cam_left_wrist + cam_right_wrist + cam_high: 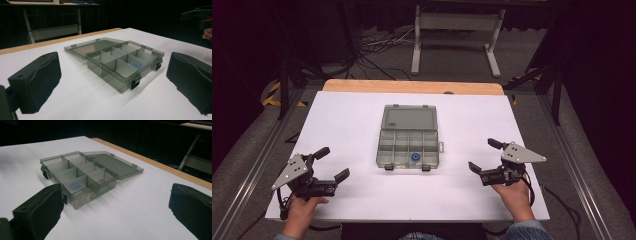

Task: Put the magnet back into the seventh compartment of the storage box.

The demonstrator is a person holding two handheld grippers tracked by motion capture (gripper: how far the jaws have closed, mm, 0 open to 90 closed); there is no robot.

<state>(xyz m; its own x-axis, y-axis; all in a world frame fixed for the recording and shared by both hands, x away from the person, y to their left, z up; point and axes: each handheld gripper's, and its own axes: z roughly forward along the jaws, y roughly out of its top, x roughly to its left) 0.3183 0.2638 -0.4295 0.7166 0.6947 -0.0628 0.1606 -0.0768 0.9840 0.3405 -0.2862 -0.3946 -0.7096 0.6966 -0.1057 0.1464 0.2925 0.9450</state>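
White table [342, 125], open organizer box [408, 148], blue ring [415, 157] inside

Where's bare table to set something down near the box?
Bare sheet lies left of the open box up to the left gripper, likewise right of it up to the right gripper, and along the near edge between them. Behind, the flat lid takes the room. One compartment holds a blue piece.
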